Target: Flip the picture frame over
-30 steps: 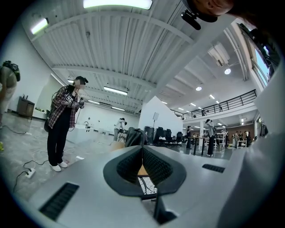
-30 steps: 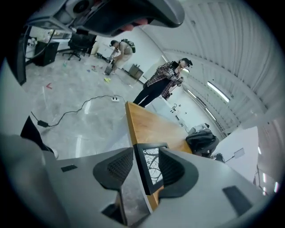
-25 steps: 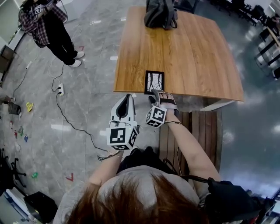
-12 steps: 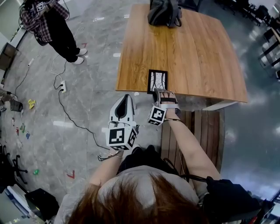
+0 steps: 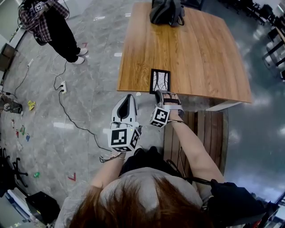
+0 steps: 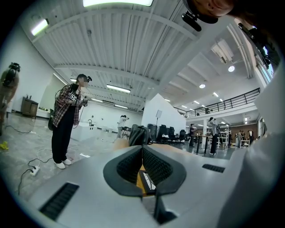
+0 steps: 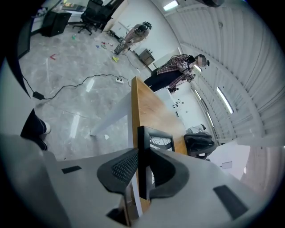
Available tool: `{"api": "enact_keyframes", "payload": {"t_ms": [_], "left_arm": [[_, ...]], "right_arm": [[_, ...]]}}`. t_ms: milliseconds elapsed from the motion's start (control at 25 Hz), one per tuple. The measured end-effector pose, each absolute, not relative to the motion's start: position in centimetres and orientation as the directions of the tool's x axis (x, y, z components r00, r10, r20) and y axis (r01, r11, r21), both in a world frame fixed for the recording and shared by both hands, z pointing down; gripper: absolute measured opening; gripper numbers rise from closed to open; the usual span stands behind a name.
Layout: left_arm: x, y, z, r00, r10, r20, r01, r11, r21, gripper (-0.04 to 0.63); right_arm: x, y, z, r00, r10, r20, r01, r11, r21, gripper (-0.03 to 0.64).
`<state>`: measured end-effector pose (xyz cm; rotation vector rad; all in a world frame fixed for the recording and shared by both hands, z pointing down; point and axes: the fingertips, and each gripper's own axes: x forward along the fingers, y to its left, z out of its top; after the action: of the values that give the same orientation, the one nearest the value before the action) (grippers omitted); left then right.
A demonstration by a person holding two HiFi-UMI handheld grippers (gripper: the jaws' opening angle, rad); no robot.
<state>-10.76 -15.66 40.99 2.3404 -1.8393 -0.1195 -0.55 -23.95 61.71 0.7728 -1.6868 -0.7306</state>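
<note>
Head view, left to right: a person in a plaid shirt stands on the grey floor, well apart from the wooden table. The left gripper hangs over the floor just short of the table, its 2 jaws pressed together on nothing. The picture frame sits at the table's near edge, patterned face up. The right gripper has the frame's near edge between its 2 closing jaws, pads against both faces. 1 dark bag rests at the far edge.

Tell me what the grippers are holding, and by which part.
The right gripper is closing its jaws on the picture frame by its near edge; the left gripper holds nothing.
</note>
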Motion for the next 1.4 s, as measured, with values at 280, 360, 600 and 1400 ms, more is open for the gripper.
{"api": "enact_keyframes", "payload": {"t_ms": [280, 360, 600, 1400], "left_arm": [[-10.6, -15.8, 41.0, 0.245, -0.969, 0.036, -0.955, -0.234, 0.183, 0.008], [-10.5, -15.8, 41.1, 0.245, -0.969, 0.034, -0.955, -0.235, 0.183, 0.008], [-10.5, -15.3, 40.9, 0.249, -0.968, 0.031, -0.953, -0.239, 0.185, 0.008], [-10.4, -14.9, 41.8, 0.260, -0.964, 0.060, -0.954, -0.247, 0.173, 0.008]], "right_arm": [[-1.0, -24.0, 60.3, -0.249, -0.792, 0.557, -0.226, 0.607, 0.762, 0.092], [-1.2, -24.1, 59.3, -0.278, -0.795, 0.539, -0.321, 0.606, 0.728, 0.092], [-1.1, -24.6, 54.7, -0.352, -0.830, 0.432, -0.683, 0.543, 0.487, 0.092], [6.4, -24.5, 49.8, -0.163, -0.987, -0.011, -0.659, 0.118, -0.743, 0.092]]}}
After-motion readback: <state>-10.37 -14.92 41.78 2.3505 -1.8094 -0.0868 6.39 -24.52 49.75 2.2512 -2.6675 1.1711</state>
